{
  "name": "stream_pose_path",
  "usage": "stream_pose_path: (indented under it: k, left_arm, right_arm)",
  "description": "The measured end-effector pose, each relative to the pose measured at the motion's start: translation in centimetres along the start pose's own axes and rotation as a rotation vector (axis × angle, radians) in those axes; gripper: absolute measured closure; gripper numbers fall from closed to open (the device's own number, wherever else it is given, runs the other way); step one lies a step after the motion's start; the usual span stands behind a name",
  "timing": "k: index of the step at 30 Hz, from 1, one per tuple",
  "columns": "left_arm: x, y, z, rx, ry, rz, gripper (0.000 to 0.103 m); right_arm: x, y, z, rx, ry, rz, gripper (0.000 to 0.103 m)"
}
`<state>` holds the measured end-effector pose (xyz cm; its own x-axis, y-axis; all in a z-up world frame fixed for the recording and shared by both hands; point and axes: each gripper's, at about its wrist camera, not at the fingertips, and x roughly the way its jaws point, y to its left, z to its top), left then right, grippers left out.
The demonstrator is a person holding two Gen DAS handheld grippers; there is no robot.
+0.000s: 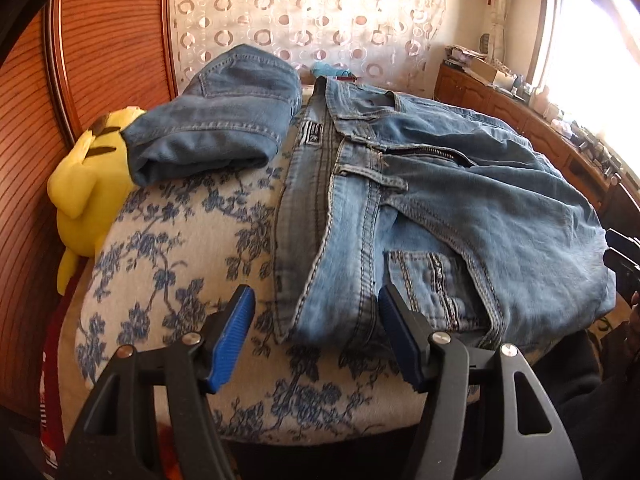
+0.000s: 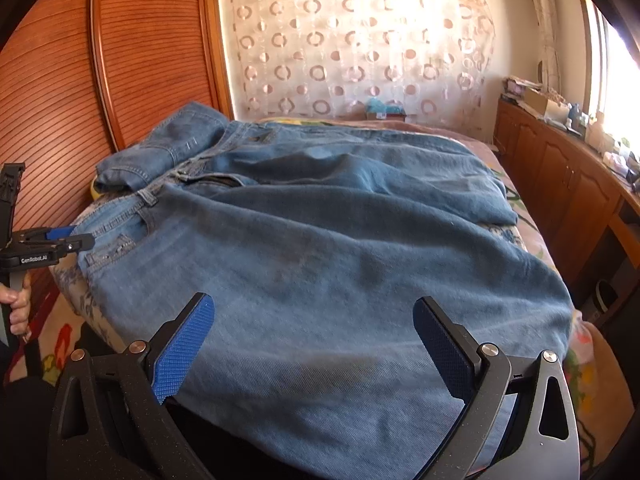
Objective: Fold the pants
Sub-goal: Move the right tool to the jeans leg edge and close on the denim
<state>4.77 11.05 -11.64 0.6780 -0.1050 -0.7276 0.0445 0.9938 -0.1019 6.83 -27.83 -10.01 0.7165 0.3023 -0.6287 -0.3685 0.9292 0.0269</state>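
Two grippers are held over the pants [image 2: 320,240] spread on the bed [image 1: 168,248]. Left gripper [image 1: 316,320] jaws straddle the waistband edge unclamped; right gripper [image 2: 314,344] jaws are spread wide.

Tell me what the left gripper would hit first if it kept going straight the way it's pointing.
Most likely the waistband corner of the spread jeans, lying between the open fingers of the left gripper. Depth is hard to judge; the floral cushion beneath might come first.

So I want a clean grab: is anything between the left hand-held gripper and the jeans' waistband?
Nothing visible: the left hand-held gripper stands open straddling the waistband of the jeans; the folded jeans lie well behind.
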Motion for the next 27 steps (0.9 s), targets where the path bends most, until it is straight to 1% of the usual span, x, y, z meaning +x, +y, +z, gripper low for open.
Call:
stream_pose_path:
  k: [7, 11, 15, 19, 22, 25, 27]
  left_arm:
    - [0.3, 0.2, -0.2, -0.007, 0.012, 0.001, 0.040]
    - [0.5, 0.1, -0.1, -0.002, 0.015, 0.006, 0.040]
    - [0.6, 0.2, -0.2, -0.004, 0.022, 0.004, 0.040]
    - [0.7, 0.2, -0.2, -0.002, 0.021, 0.004, 0.040]
    - [1.0, 0.3, -0.3, -0.009, 0.023, 0.002, 0.039]
    - [1.0, 0.2, -0.3, -0.004, 0.023, 0.007, 0.039]
    - [1.0, 0.2, -0.3, -0.004, 0.022, 0.010, 0.039]
  right_arm:
    - [-1.3, -1.5, -1.3, -0.033, 0.054, 0.002, 0.008]
    - [-2.0, -2.9, -2.2, -0.039, 0.072, -0.027, 0.012]
    - [-2.5, -4.9, -3.0, -0.015, 0.096, -0.065, 0.018]
    - [-3.2, -6.8, -4.3, -0.012, 0.127, -0.104, 0.022]
    - [-3.8, -8.5, -5.2, 0.015, 0.148, -0.132, 0.024]
    - [-4.3, -9.7, -5.9, 0.053, 0.158, -0.140, 0.030]
    - [-4.3, -10.1, -6.1, 0.067, 0.172, -0.130, 0.039]
